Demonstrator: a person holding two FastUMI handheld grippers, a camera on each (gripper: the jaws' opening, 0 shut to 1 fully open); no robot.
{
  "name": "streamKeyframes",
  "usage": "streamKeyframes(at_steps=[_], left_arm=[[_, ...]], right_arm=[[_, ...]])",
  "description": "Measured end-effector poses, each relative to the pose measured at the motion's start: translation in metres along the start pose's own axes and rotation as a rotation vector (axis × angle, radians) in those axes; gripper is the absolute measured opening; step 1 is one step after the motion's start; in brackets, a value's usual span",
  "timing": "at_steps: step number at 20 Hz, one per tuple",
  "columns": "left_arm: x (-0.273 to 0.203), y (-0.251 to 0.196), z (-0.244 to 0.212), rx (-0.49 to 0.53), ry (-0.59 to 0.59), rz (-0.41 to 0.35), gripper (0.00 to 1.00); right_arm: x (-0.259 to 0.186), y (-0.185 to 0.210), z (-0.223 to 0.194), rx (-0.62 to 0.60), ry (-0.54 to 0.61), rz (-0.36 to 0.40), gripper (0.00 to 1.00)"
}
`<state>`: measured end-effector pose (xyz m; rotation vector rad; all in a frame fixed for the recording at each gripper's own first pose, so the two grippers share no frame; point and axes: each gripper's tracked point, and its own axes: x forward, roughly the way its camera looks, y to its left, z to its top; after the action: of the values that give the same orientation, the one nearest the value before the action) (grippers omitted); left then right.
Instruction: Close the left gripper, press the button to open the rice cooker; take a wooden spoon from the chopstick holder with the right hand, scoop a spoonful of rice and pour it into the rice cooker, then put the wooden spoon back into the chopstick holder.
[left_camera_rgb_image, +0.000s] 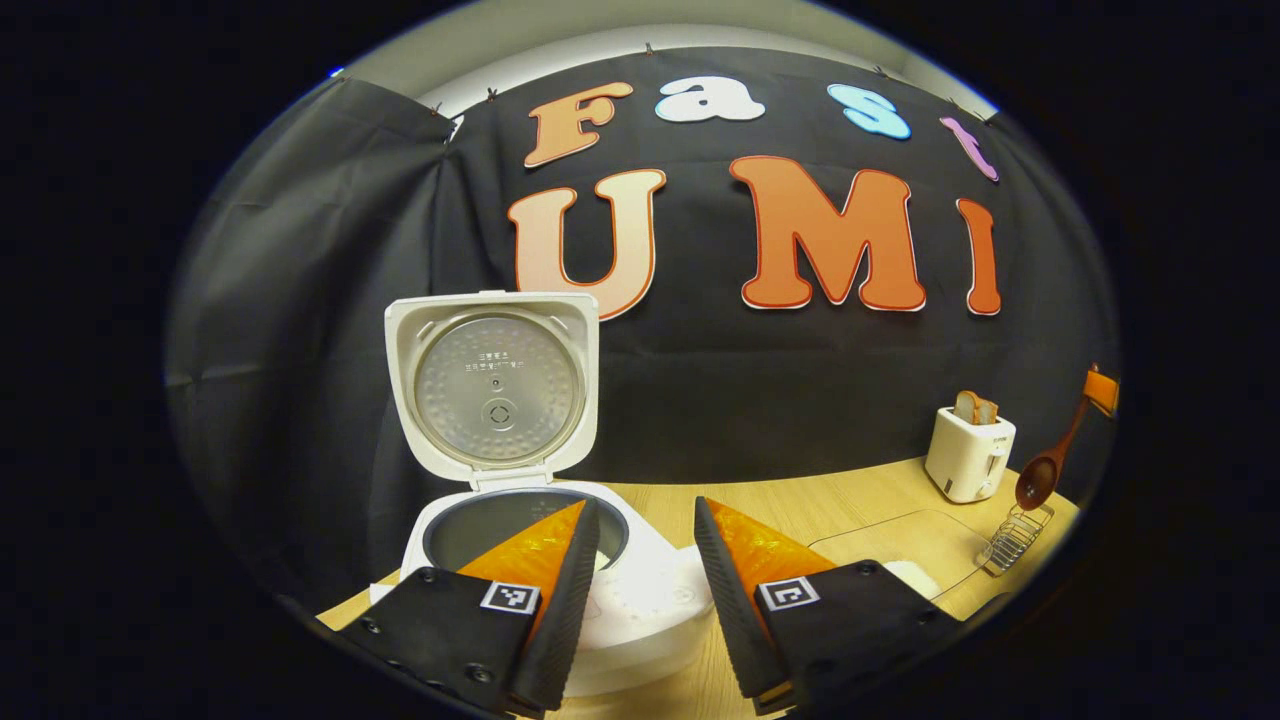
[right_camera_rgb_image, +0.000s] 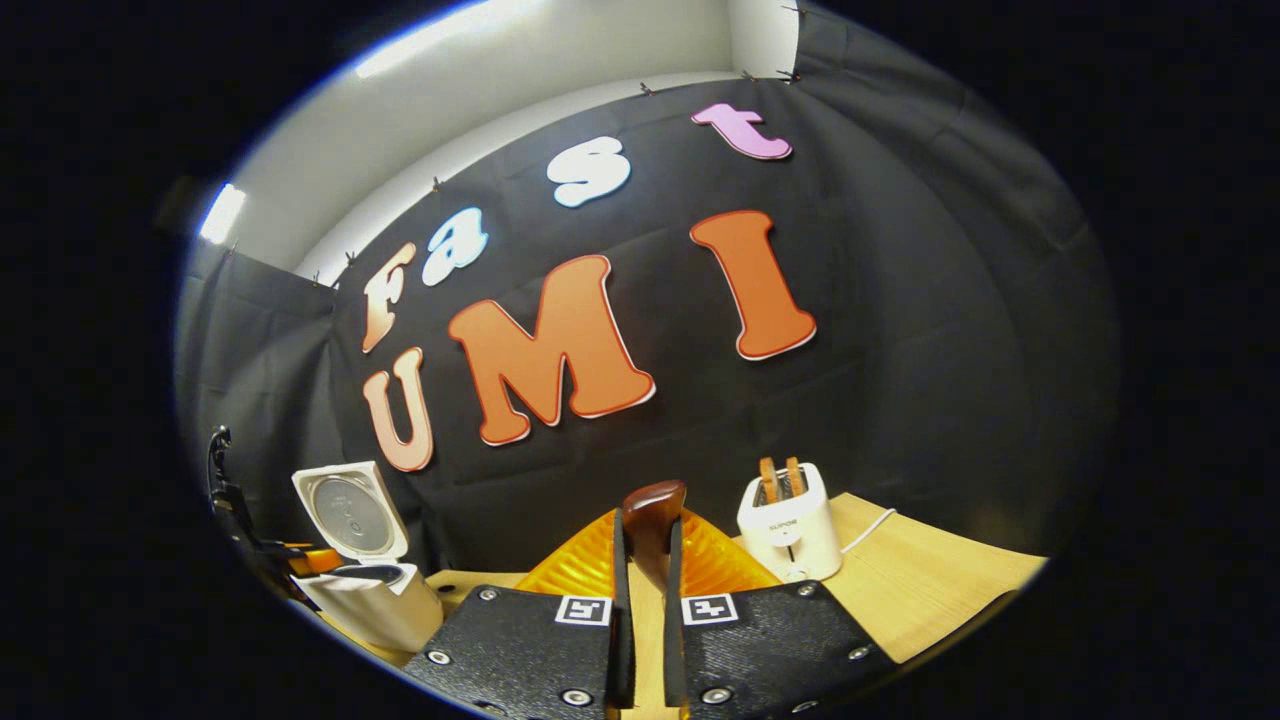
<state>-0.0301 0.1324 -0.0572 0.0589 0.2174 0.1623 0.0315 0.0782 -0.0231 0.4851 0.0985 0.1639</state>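
Right gripper is clamping the wooden spoon — left gripper is hovering, fingers apart, before the rice cooker (lid raised).

Going off the rice cooker on the table: its lid stands up behind the pot, the toaster sits well off to its right, and the wire holder is just right of the toaster, in front.
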Motion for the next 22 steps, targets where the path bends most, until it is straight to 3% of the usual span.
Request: streamKeyframes(at_steps=[3, 4, 5, 10, 11, 12, 15, 22], left_arm=[[-0.002, 0.004, -0.003, -0.017, -0.002, -0.002, 0.65], [-0.002, 0.006, -0.004, -0.023, -0.005, 0.001, 0.59], [-0.004, 0.007, -0.004, -0.030, -0.008, 0.001, 0.66], [-0.012, 0.019, -0.005, -0.042, -0.026, 0.018, 0.77], [-0.013, 0.021, -0.006, -0.041, -0.026, 0.023, 0.83], [-0.014, 0.026, -0.005, -0.043, -0.029, 0.031, 0.82], [-0.013, 0.034, -0.008, -0.055, -0.028, 0.044, 0.83], [-0.010, 0.035, -0.014, -0.047, -0.027, 0.059, 0.83]], right_arm=[[0.007, 0.038, 0.005, 0.013, -0.012, 0.083, 0.11], [0.011, 0.050, 0.005, 0.008, -0.010, 0.110, 0.11], [0.013, 0.063, 0.003, 0.007, -0.011, 0.134, 0.11], [0.029, 0.119, -0.029, -0.043, 0.041, 0.243, 0.11], [0.033, 0.126, -0.040, -0.053, 0.064, 0.254, 0.07], [0.035, 0.132, -0.052, -0.060, 0.090, 0.263, 0.11], [0.040, 0.145, -0.085, -0.083, 0.152, 0.287, 0.11], [0.057, 0.142, -0.137, -0.274, 0.214, 0.248, 0.11]])
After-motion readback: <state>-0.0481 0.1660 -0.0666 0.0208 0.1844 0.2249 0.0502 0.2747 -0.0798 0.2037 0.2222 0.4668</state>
